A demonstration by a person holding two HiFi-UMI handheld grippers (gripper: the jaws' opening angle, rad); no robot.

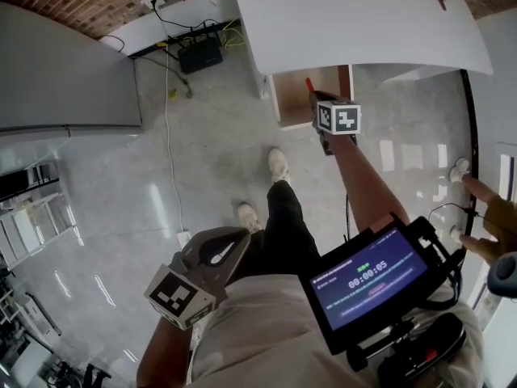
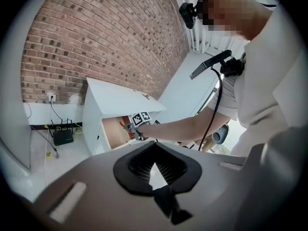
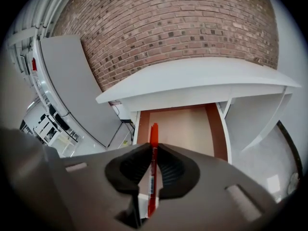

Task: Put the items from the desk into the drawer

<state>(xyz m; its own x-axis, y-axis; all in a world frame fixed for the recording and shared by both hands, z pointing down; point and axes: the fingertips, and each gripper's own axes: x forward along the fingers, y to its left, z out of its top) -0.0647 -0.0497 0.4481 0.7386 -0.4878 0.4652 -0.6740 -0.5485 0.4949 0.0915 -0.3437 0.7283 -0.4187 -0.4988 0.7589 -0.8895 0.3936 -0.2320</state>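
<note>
A red pen [image 3: 153,146] stands upright between the jaws of my right gripper [image 3: 153,153], which is shut on it. The gripper [image 1: 323,124] is held out in front of the open wooden drawer [image 1: 295,99] under the white desk [image 1: 363,18]; the pen's red tip [image 1: 308,83] pokes over the drawer. In the right gripper view the drawer's bare floor [image 3: 187,126] lies just ahead. My left gripper [image 1: 212,255] hangs low beside the person's hip, far from the desk. Its jaws [image 2: 154,154] are shut with nothing in them.
A black box with cables [image 1: 200,53] sits on the floor by the wall, left of the desk. A large grey panel [image 1: 56,71] fills the left side. A tablet screen [image 1: 367,277] rides on the person's chest. Another hand [image 1: 493,221] shows at the right edge.
</note>
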